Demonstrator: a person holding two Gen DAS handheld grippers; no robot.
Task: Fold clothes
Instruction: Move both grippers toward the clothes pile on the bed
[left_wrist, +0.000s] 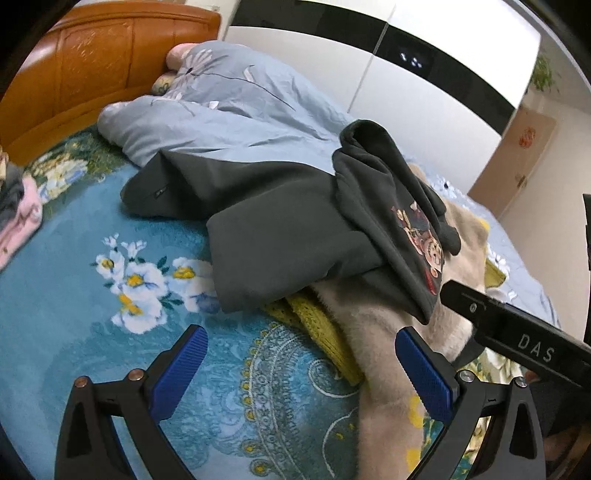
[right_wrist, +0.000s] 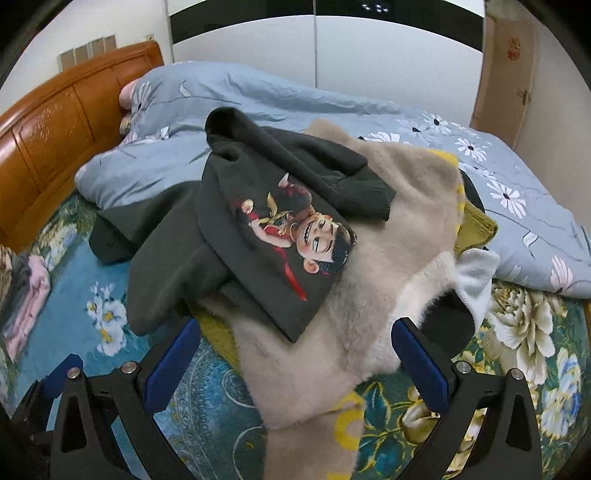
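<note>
Right hand-held gripper (right_wrist: 295, 354) agape over beige fleece (right_wrist: 369, 295), dark sweatshirt (right_wrist: 266, 236) atop.

A dark grey sweatshirt (right_wrist: 273, 236) with a cartoon print lies crumpled on a beige fluffy garment (right_wrist: 373, 295) — yellow knit (left_wrist: 314, 317) underneath — heaped on the bed.

Left gripper (left_wrist: 301, 363) and right gripper (right_wrist: 295, 356) both hover with jaws spread wide.

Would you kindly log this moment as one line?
left gripper open | right gripper open | dark sweatshirt atop beige fleece | unfolded
</note>
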